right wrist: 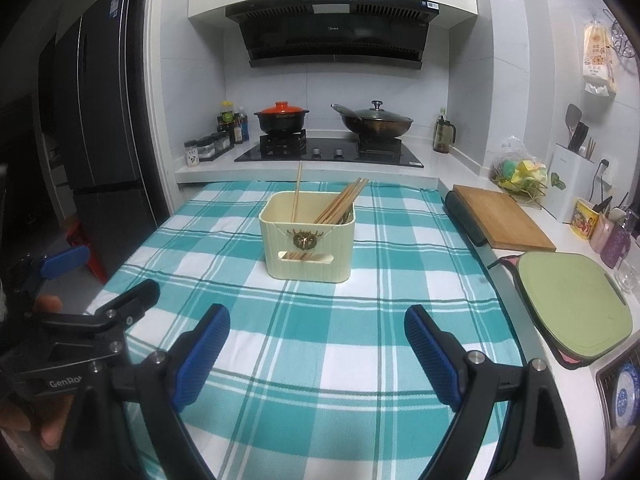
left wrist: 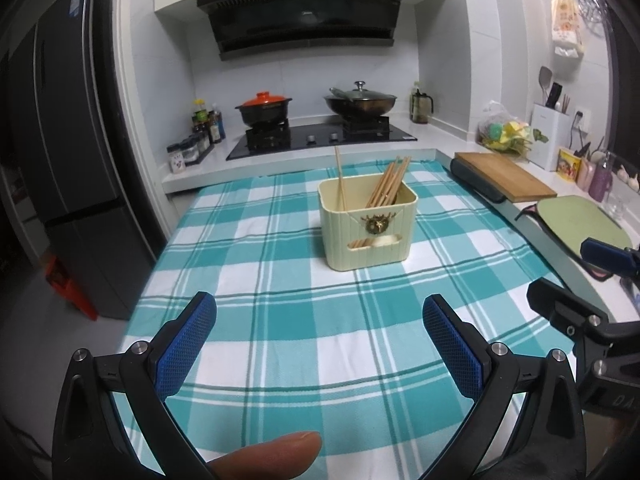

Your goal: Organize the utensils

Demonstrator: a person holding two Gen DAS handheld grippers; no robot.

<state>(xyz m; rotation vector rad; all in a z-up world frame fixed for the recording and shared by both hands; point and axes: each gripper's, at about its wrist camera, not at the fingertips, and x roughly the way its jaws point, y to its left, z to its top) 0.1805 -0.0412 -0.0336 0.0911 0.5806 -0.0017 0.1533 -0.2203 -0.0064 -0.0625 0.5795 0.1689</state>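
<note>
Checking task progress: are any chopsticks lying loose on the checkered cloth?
No: every chopstick in view stands inside the cream holder, and the cloth around it shows none lying loose.

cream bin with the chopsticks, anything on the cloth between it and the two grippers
Nothing visible. Only bare checked cloth lies between the open left gripper, the open right gripper and the cream bin holding the chopsticks.
</note>
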